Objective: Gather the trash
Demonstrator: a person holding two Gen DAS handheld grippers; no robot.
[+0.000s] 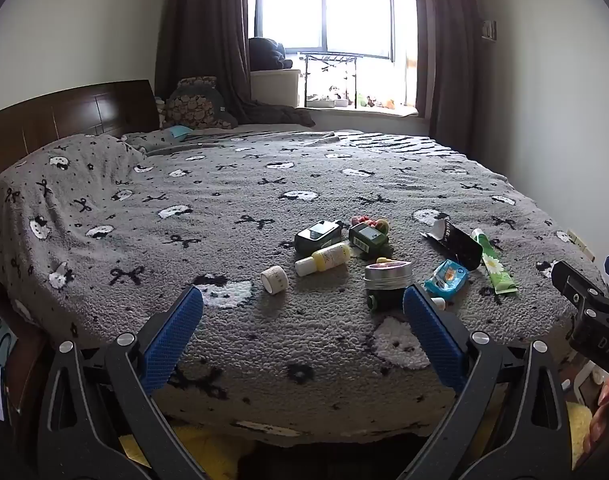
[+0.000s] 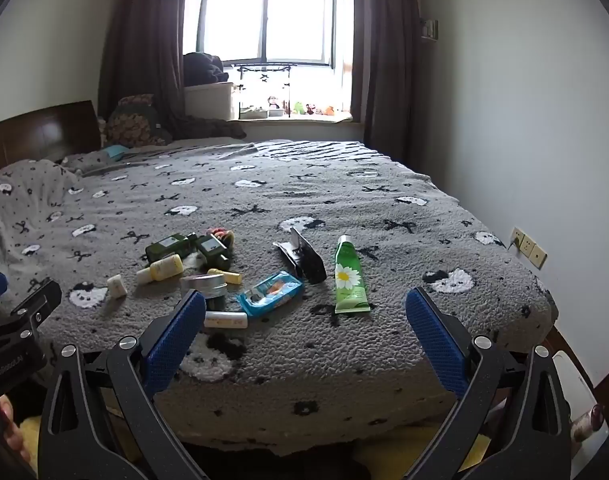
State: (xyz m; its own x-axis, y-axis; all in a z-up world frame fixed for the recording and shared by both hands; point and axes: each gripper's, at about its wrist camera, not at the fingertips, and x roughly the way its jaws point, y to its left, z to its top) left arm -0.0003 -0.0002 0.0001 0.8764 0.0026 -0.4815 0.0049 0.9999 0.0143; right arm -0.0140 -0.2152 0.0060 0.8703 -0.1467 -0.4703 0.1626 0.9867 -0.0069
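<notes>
Small items lie in a cluster on the grey patterned bed (image 1: 224, 208) (image 2: 384, 220). A green tube (image 1: 492, 262) (image 2: 349, 276), a blue wrapper (image 1: 446, 276) (image 2: 270, 292), a torn black package (image 1: 456, 242) (image 2: 304, 258), a yellow bottle (image 1: 324, 260) (image 2: 162, 269), a round tin (image 1: 387, 275) (image 2: 204, 282) and two dark green bottles (image 1: 318, 236) (image 2: 172, 245) are among them. My left gripper (image 1: 302, 320) is open and empty, short of the cluster. My right gripper (image 2: 304, 326) is open and empty, near the blue wrapper and green tube.
A small roll (image 1: 274, 279) (image 2: 117, 286) and a white stick (image 2: 226, 319) lie near the cluster. The wooden headboard (image 1: 72, 114) stands at the left, a window (image 1: 324, 12) at the back, a wall with sockets (image 2: 528, 248) at the right.
</notes>
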